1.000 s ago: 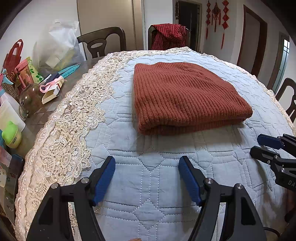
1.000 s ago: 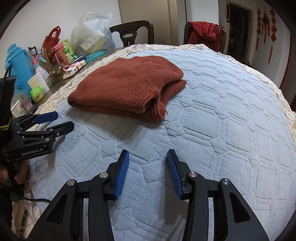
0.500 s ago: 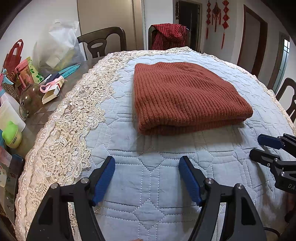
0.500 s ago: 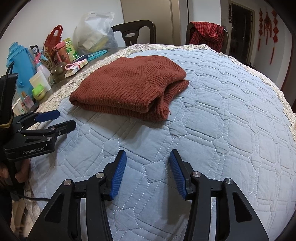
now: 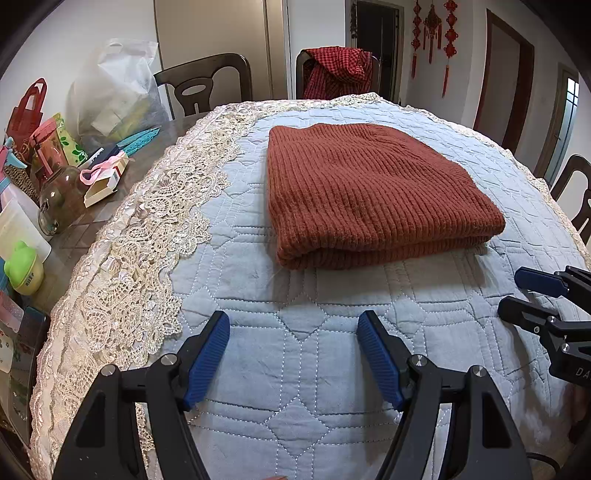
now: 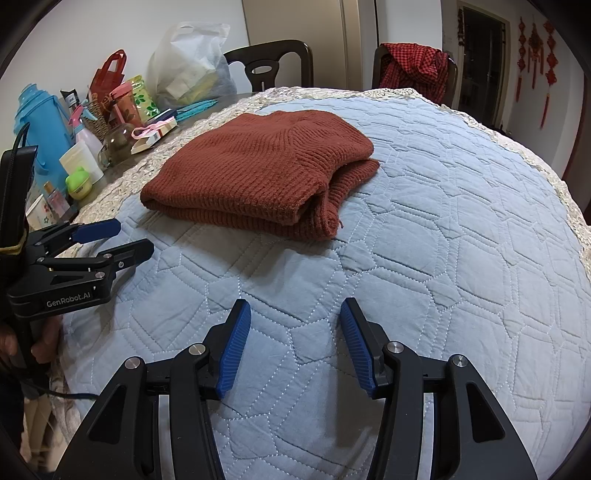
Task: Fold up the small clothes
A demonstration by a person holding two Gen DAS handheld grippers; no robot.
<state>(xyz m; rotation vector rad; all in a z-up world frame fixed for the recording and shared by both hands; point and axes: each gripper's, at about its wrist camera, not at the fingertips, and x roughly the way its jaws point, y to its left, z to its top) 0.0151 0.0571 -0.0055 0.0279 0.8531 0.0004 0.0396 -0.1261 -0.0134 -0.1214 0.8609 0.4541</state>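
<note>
While the folded sweater (image 5: 369, 199) lies untouched, both tongs (image 5: 293, 354) (image 6: 293, 343) hover apart, empty.

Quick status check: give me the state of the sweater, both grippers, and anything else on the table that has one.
sweater: folded, lying flat on the quilt
left gripper: open, holding nothing
right gripper: open, holding nothing
glass jar: upright
plastic bag: standing, bulging with contents
checked cloth: draped over a chair

We're in a home dining room: wooden dining chairs (image 5: 207, 86) ring the tabletop (image 5: 110, 218), a quilted, lace-edged cover (image 5: 303, 317) lies over it, red knot ornaments (image 5: 432, 33) hang beside the doorway, and a thermos (image 6: 42, 129) and bottles crowd one side.
</note>
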